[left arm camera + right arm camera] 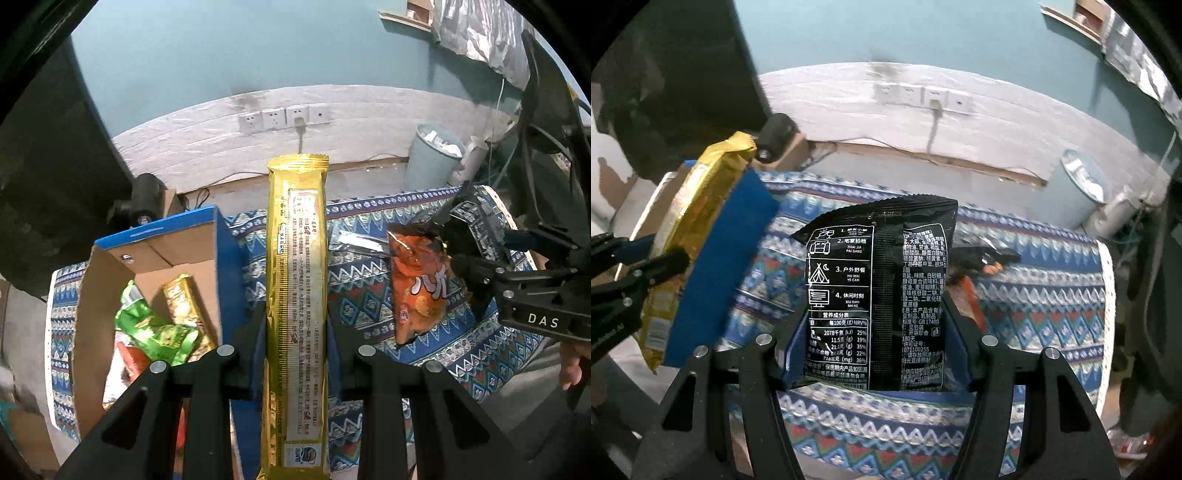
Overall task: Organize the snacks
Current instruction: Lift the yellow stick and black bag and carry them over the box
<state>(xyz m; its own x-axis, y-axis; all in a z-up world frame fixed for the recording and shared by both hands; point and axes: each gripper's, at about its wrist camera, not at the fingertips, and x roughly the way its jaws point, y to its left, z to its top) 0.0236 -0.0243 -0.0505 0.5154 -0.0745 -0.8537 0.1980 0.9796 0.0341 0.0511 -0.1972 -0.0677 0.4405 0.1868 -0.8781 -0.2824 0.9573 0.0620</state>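
Cardboard box: sitting open at the left end of the patterned cloth, blue on its outer wall.
Box contents: a green packet is lying on top, a gold packet is leaning beside it against the inner wall, and something orange-and-white is showing underneath.
Left gripper: clenching the long gold snack pack near the pack's lower part, with both blue pads pressing on its sides; the pack is standing up along the fingers, hanging above the cloth just right of the box.
Silver wrapper: lying flat on the cloth behind the gold pack's right side.
Orange chip bag: lying on the cloth right of the gold pack, near the other gripper.
Right gripper: grasping the black snack bag by its lower half, jaws standing fairly wide around the puffy bag, which is being held upright above the cloth.
Grey bin: standing on the floor beyond the table, by the wall.
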